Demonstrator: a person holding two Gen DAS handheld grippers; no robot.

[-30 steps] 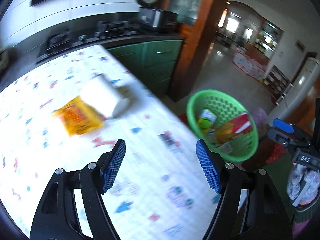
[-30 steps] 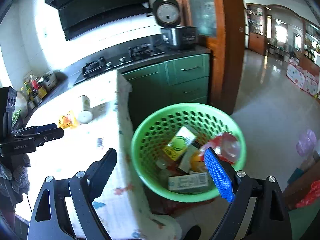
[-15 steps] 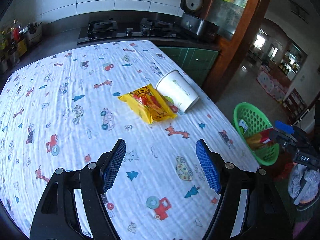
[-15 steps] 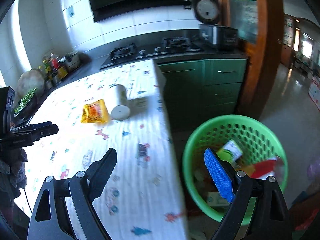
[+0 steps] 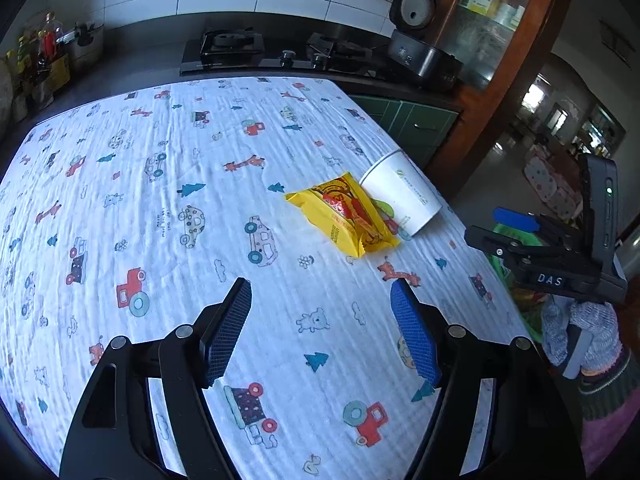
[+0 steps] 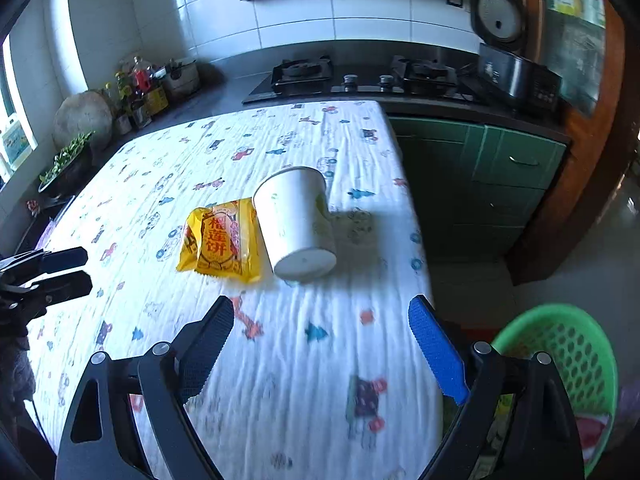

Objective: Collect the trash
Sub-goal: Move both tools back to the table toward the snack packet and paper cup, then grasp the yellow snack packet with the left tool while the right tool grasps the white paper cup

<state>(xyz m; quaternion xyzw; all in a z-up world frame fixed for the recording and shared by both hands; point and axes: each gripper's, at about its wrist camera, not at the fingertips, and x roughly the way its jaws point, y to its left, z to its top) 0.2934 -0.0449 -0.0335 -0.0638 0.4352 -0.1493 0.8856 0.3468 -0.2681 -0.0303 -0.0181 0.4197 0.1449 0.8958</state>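
Note:
A yellow snack packet (image 5: 343,214) (image 6: 221,241) lies flat on the patterned tablecloth (image 5: 168,200), touching a white paper cup (image 5: 402,192) (image 6: 295,222) tipped on its side near the table's right edge. My left gripper (image 5: 320,296) hovers open over the cloth, short of the packet, nothing between its fingers. My right gripper (image 6: 320,312) is also open and empty, just in front of the cup and packet. The green trash basket (image 6: 568,360) stands on the floor at the lower right, with some trash inside.
A dark counter with a gas stove (image 6: 360,76) and a rice cooker (image 6: 508,56) runs behind the table. Green cabinets (image 6: 492,176) stand right of it. Bottles and greens (image 6: 136,92) crowd the left counter. A gloved hand (image 5: 580,332) holds the right gripper at the table's right side.
Both grippers swung away from the green basket toward the table. The packet and cup now sit ahead of them. Both pairs of jaws stayed open.

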